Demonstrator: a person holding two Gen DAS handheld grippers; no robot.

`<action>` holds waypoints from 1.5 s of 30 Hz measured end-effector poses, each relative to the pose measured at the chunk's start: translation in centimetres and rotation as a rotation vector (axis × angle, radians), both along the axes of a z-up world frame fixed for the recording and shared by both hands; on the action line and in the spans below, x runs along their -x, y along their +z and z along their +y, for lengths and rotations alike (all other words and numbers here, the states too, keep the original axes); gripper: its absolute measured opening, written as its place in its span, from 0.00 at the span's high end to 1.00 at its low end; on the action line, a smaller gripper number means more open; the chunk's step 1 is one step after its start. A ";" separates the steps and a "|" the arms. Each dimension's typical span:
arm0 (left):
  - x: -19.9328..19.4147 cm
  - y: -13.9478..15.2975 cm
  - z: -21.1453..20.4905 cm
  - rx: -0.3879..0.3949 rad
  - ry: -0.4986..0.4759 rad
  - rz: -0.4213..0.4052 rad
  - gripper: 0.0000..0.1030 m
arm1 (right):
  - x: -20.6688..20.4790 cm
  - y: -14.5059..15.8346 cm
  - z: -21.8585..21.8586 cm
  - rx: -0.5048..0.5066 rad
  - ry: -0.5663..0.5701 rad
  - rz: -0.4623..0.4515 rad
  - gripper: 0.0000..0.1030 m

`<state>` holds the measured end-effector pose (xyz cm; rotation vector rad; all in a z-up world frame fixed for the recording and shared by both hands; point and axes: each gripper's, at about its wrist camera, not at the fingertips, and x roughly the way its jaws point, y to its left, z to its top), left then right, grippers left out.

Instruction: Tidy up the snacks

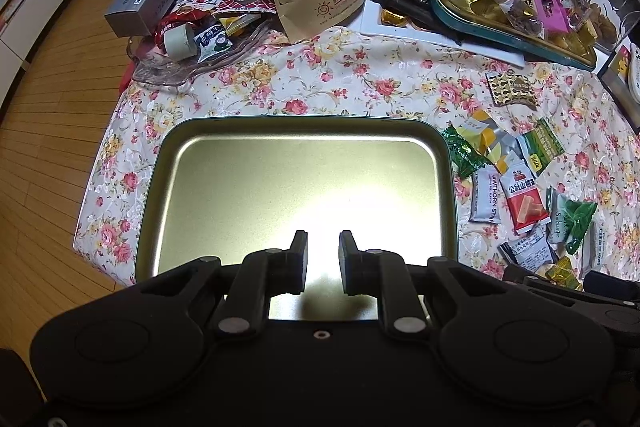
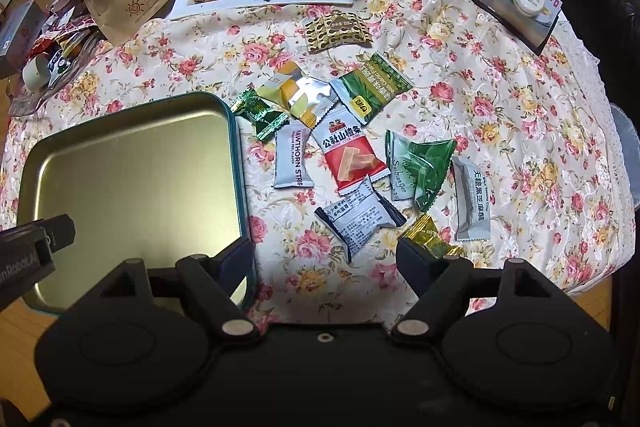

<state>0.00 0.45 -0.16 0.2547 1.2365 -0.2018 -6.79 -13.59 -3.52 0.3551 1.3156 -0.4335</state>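
We judge collecting has yet to begin: our left gripper (image 1: 323,255), narrowly parted and empty, hovers over the bare teal-rimmed gold tin tray (image 2: 234,131), while our wide-open right gripper (image 2: 325,259) must descend onto the grey-blue foil snack packet (image 2: 358,221) beside it.

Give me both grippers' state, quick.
Left gripper: slightly open, empty, over the tin tray.
Right gripper: wide open, empty.
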 end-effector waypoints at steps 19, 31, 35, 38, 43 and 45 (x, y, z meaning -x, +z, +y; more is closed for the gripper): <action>-0.1 0.3 -1.4 0.030 0.009 -0.023 0.75 | 0.4 0.1 -2.7 -0.090 -0.101 -0.019 0.21; -2.1 0.3 -6.0 0.134 -0.038 -0.002 0.75 | -0.4 0.5 -12.3 -0.042 -0.306 -0.122 0.24; -2.1 -0.6 -8.2 0.140 -0.092 0.028 0.75 | -0.5 -0.6 -15.6 -0.123 -0.344 -0.076 0.24; -1.9 -1.4 -9.8 0.133 -0.137 0.077 0.76 | -0.3 -1.5 -17.0 -0.164 -0.366 -0.044 0.24; -0.8 -2.0 -12.0 0.128 -0.208 0.096 0.75 | 0.4 -3.5 -18.1 -0.247 -0.378 0.037 0.33; -0.5 -2.2 -12.6 0.127 -0.228 0.106 0.75 | 0.9 -4.4 -18.4 -0.284 -0.390 0.059 0.33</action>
